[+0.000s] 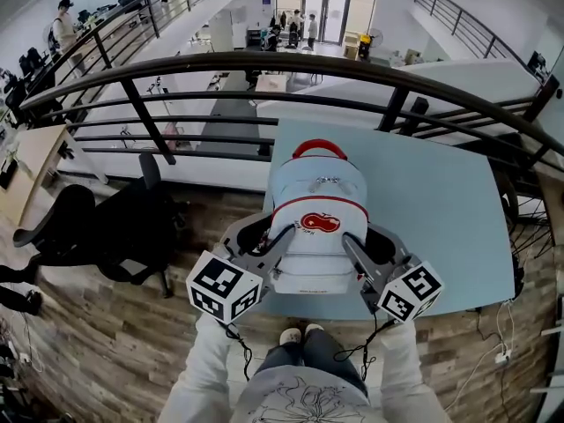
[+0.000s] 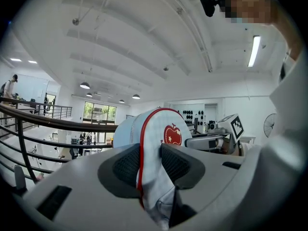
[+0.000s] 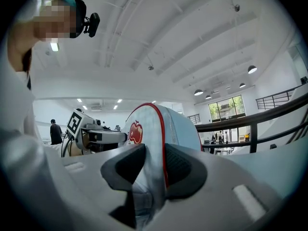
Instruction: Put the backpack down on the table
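A light blue and white backpack [image 1: 317, 205] with red piping, a red top handle and a red apple badge stands upright over the near part of the pale blue table [image 1: 441, 201]. Whether its base touches the tabletop cannot be told. My left gripper [image 1: 280, 241] pinches its left side and my right gripper [image 1: 352, 245] its right side. In the left gripper view the backpack [image 2: 154, 129] has a red-piped fold of fabric pressed between the dark pads of the left gripper [image 2: 150, 162]. In the right gripper view the same holds for the backpack [image 3: 159, 124] and the right gripper [image 3: 155, 165].
A curved black railing [image 1: 291, 64] runs just beyond the table's far edge, with a drop to a lower floor behind it. A black office chair [image 1: 106, 227] stands on the wooden floor at the left. Cables [image 1: 502, 355] hang at the table's right corner.
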`<state>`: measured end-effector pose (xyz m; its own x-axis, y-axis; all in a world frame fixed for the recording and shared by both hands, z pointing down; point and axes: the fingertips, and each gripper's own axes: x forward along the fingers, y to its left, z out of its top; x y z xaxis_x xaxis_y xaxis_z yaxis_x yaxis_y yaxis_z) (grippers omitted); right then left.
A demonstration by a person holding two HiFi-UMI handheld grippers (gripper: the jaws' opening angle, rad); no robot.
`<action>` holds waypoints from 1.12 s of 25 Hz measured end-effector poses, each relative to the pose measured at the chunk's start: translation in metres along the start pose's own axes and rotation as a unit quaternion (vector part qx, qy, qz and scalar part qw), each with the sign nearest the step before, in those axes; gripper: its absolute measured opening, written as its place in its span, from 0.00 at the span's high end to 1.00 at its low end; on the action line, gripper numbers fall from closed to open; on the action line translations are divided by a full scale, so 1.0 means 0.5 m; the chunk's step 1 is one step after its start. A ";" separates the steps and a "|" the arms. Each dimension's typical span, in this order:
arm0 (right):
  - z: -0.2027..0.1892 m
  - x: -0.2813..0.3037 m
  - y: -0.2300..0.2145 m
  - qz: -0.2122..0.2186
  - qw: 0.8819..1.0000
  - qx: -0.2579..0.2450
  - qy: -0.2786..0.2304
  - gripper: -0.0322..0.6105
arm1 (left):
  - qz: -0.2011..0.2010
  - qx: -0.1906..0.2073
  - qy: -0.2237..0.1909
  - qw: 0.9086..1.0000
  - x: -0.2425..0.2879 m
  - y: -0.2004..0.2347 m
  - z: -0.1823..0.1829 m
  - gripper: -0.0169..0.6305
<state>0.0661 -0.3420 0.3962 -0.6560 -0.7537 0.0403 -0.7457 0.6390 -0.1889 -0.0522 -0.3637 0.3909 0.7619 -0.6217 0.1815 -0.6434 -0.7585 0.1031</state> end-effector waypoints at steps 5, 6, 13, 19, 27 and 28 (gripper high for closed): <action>-0.017 0.034 -0.038 0.000 1.000 0.008 0.016 0.74 | 0.002 -0.008 0.012 1.000 0.033 0.033 -0.014 0.77; -0.021 0.038 -0.045 0.001 1.000 0.009 0.019 0.74 | 0.002 -0.008 0.014 1.000 0.039 0.037 -0.017 0.77; -0.051 0.075 -0.093 0.011 0.998 -0.006 0.056 0.74 | 0.008 -0.010 0.035 0.999 0.086 0.073 -0.041 0.77; -0.075 0.098 -0.156 0.004 0.996 -0.019 0.086 0.74 | 0.014 -0.008 0.056 0.998 0.145 0.094 -0.066 0.77; -0.124 0.124 -0.232 -0.001 0.993 -0.029 0.116 0.73 | 0.023 -0.013 0.082 0.996 0.217 0.121 -0.113 0.77; -0.131 0.129 -0.239 -0.002 0.992 -0.032 0.119 0.73 | 0.024 -0.015 0.084 0.996 0.223 0.125 -0.120 0.77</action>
<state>0.1052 -0.4568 0.4857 -0.6570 -0.7026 0.2735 -0.7486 0.6509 -0.1263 -0.0118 -0.4691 0.4764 0.7083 -0.6139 0.3483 -0.6830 -0.7208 0.1185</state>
